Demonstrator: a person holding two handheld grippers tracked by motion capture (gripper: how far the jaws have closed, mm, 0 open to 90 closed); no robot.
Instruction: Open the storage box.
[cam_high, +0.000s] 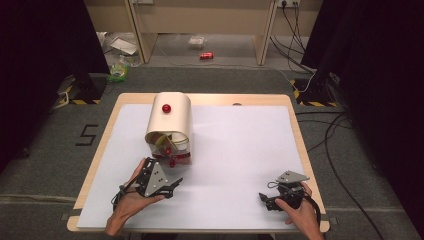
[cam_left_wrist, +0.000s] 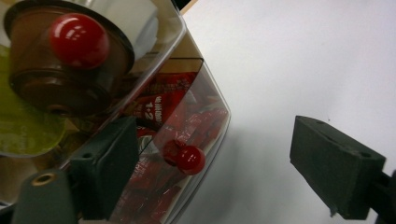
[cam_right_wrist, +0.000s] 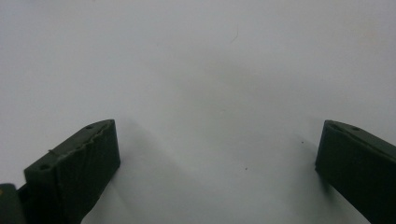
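A cream roll-top box (cam_high: 169, 122) with a red knob (cam_high: 166, 108) on its lid stands at the table's back left. Its clear front (cam_left_wrist: 196, 88) shows red packets (cam_left_wrist: 163, 121) and a brown cup (cam_left_wrist: 56, 79) inside, and carries a small red knob (cam_left_wrist: 189, 159) low down. My left gripper (cam_high: 175, 186) sits just in front of the box, open; in the left gripper view (cam_left_wrist: 222, 170) one jaw lies against the clear front beside the small knob, the other over bare table. My right gripper (cam_high: 267, 200) rests near the front right edge, open (cam_right_wrist: 219, 163) over white surface.
A white sheet (cam_high: 240, 150) covers the wooden table (cam_high: 295, 120). Beyond the table lie a red can (cam_high: 206, 55) and litter on the floor; cables (cam_high: 335, 135) run along the right side. Dark curtains flank both sides.
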